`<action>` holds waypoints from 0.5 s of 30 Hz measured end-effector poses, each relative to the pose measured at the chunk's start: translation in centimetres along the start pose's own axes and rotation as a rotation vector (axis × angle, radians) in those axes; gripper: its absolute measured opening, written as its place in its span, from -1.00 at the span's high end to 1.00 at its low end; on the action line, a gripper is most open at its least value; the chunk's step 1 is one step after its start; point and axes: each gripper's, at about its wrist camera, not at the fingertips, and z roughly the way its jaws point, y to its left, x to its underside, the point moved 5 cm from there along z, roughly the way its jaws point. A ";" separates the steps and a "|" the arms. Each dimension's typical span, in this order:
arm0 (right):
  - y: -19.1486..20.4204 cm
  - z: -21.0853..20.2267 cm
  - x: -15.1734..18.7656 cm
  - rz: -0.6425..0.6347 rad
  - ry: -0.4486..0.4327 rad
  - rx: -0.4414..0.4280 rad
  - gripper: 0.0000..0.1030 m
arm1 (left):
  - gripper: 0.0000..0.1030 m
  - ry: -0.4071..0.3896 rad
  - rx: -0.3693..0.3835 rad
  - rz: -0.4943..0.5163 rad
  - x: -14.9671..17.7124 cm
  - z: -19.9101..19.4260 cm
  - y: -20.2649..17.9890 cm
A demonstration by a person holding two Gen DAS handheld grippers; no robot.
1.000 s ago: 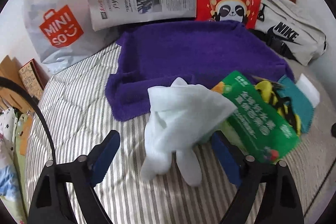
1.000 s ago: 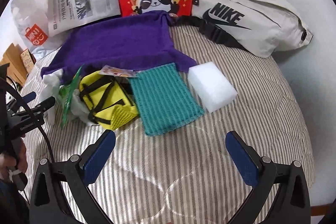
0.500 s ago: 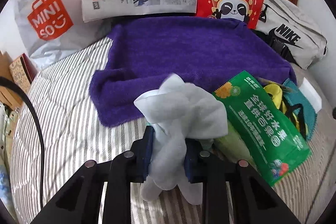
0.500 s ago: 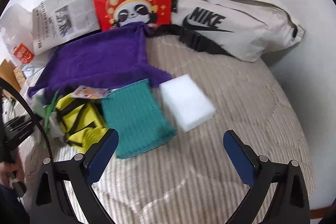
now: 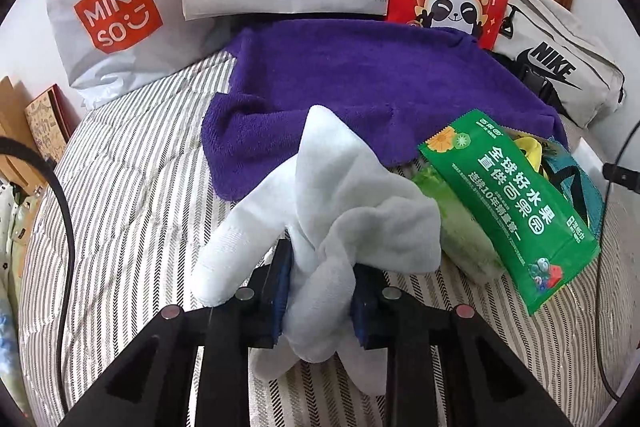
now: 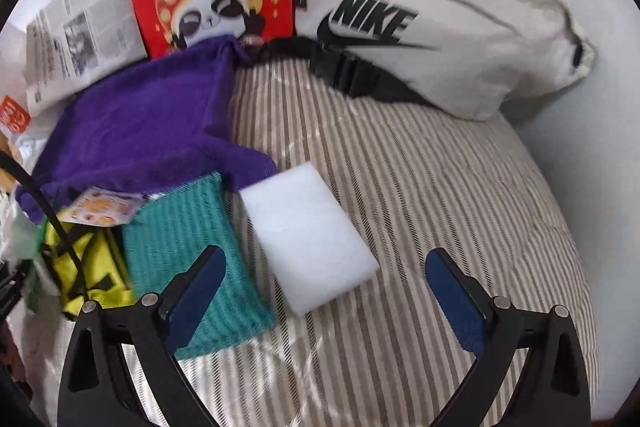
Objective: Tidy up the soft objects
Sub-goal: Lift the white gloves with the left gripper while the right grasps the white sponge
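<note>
My left hand-held gripper (image 5: 320, 301) is clenched on the white cloth (image 5: 332, 211), its jaws having just closed around the bunched fabric, above the striped bed (image 5: 132, 187) in front of the purple towel (image 5: 372, 87). A green snack bag (image 5: 508, 207) lies just right of it. My right hand-held gripper (image 6: 326, 291) is spread wide, empty, over the white sponge (image 6: 308, 239), with the teal cloth (image 6: 188, 239) beside it.

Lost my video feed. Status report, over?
Left hand-held gripper shut on white cloth. Right hand-held gripper open over white sponge. Green bag beside the cloth.
</note>
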 end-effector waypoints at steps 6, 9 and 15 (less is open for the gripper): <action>-0.4 2.4 -0.1 0.002 0.031 -0.013 -0.68 | 0.48 -0.021 0.004 -0.012 0.2 -0.1 0.0; 0.0 2.9 0.0 -0.016 0.032 -0.041 -0.34 | 0.47 -0.020 0.009 -0.011 0.2 -0.2 0.0; 0.8 1.7 -0.2 -0.063 -0.022 -0.042 -0.16 | 0.49 -0.009 0.034 -0.042 -0.1 -0.3 0.4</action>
